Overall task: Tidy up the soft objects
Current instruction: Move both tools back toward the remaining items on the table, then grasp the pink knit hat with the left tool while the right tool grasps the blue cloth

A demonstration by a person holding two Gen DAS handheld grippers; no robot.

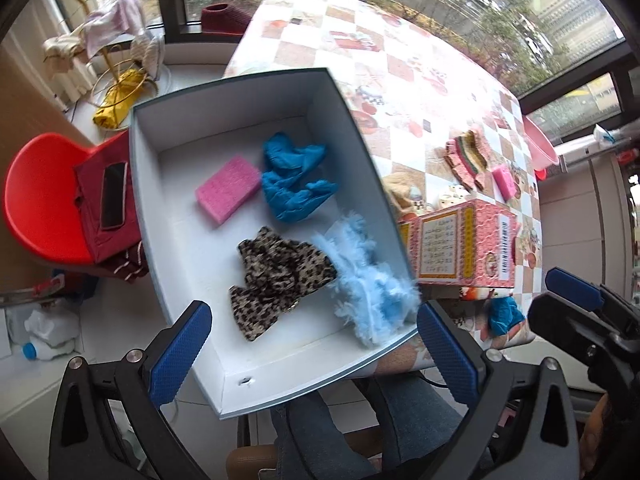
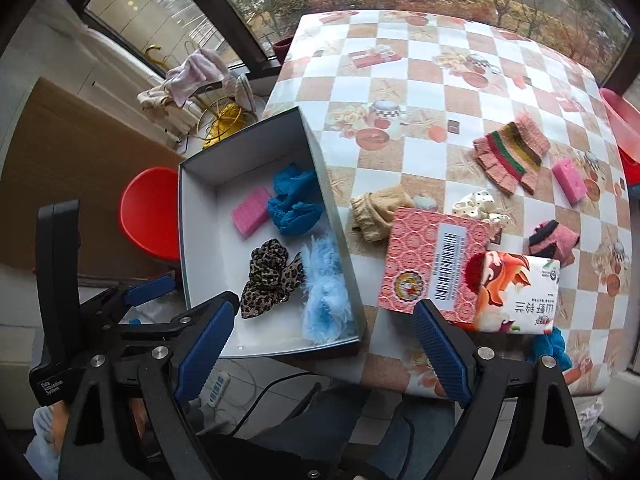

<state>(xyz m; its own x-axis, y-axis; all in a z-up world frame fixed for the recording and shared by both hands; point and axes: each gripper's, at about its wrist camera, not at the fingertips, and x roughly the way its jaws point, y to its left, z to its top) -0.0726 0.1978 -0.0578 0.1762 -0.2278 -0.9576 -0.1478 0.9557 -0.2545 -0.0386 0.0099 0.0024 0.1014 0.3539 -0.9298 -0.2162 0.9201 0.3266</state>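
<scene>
Where visible, box point(image 1: 256, 392) between seemingly parted hand-held gripper point(image 1: 314, 354).

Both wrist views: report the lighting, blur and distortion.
Left wrist view: even daylight from the windows, strong fisheye bending of the white box rim, fluffy light-blue item smeared soft, left gripper open. Right wrist view: same soft daylight, tablecloth checks curve outward, dark corner vignetting, right gripper open and sharp.

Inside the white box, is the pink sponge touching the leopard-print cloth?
Apart. The left wrist view shows bare white box floor between the pink sponge and the leopard-print cloth.
</scene>
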